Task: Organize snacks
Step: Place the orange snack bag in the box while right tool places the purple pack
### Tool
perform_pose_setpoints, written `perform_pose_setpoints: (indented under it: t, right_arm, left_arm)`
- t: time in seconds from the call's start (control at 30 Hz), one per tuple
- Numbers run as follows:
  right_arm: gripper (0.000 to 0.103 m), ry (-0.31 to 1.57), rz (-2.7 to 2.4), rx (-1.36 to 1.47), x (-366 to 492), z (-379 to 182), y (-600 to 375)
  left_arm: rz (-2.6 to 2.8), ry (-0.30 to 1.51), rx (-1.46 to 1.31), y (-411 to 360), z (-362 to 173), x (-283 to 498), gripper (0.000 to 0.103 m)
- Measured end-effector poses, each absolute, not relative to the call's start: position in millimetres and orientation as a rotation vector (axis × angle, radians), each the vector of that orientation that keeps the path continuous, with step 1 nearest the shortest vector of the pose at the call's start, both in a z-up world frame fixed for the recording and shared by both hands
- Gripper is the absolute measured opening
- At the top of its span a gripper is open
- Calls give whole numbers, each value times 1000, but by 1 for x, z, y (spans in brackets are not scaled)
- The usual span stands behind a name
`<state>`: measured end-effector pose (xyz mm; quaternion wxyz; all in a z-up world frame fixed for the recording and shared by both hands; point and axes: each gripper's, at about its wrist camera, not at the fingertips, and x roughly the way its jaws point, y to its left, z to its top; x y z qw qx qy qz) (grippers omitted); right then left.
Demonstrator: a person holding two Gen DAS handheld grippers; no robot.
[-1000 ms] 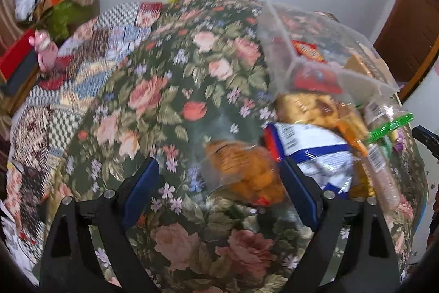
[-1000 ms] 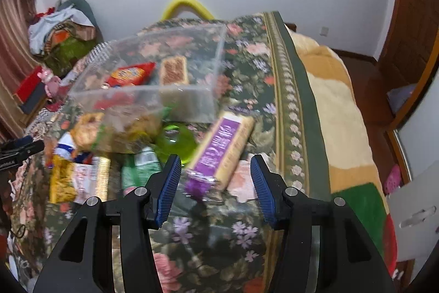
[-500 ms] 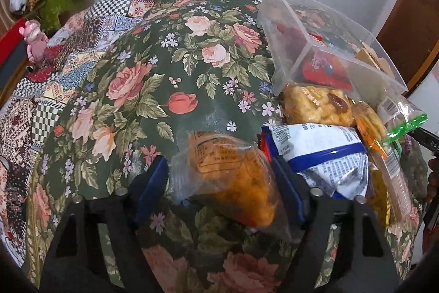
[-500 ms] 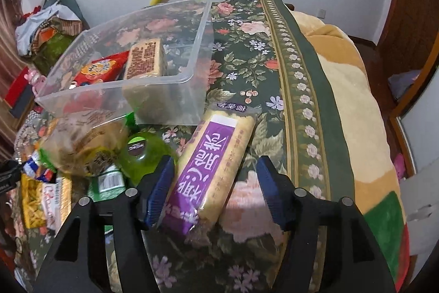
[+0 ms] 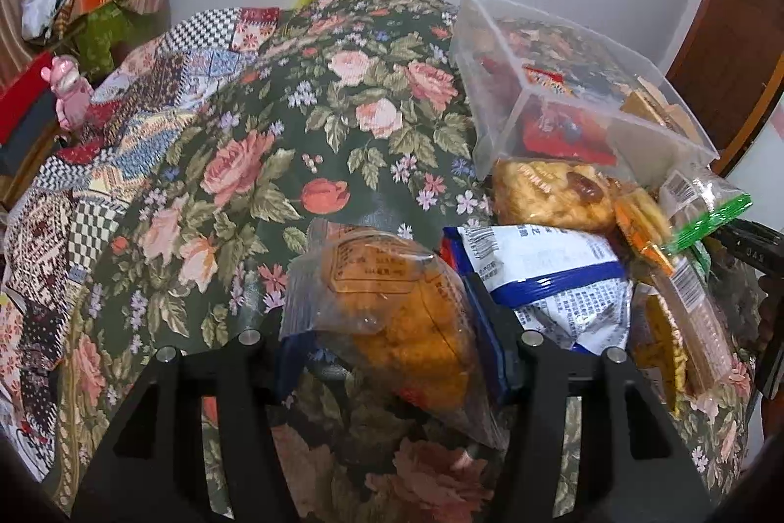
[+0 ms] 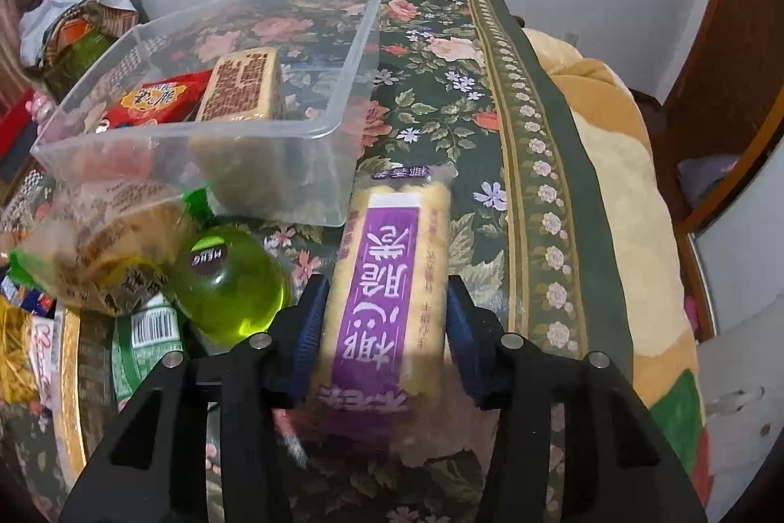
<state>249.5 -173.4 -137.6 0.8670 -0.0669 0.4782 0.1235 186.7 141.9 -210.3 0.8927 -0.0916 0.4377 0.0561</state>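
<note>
Both tongs straddle a snack, clear bin [image 6: 274, 175] at 11 o'clock.
The right gripper [image 6: 384, 327] pinches the purple packet [image 6: 387, 278], long axis toward 12; the left gripper [image 5: 392, 327] clasps the orange bag [image 5: 392, 307].

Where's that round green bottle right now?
In the right wrist view, the green bottle lies on the floral bedspread, just left of the purple-labelled snack pack and in front of the clear plastic bin.

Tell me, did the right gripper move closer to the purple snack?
Yes. The right gripper slid forward toward the clear bin; its jaws now flank the purple snack pack.
</note>
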Motion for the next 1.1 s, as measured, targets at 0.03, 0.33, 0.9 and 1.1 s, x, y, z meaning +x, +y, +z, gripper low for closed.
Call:
perform_pose_setpoints:
  t: [0.03,0.33,0.9,1.1]
  right_arm:
    - [43,1001,260,-135,247,-137,-175]
    - [43,939,268,-89,232,-106,-190]
    - [43,756,377,-55,229,-34,-165]
    - [43,720,418,-63,241,-29,-141]
  left_arm:
    - [121,901,-188,142,-207,185,57]
    - [135,837,-166,138,-175,176,57]
    - [29,704,-123,100,-109,211,57]
    - [4,692,-98,86,-103,238,57]
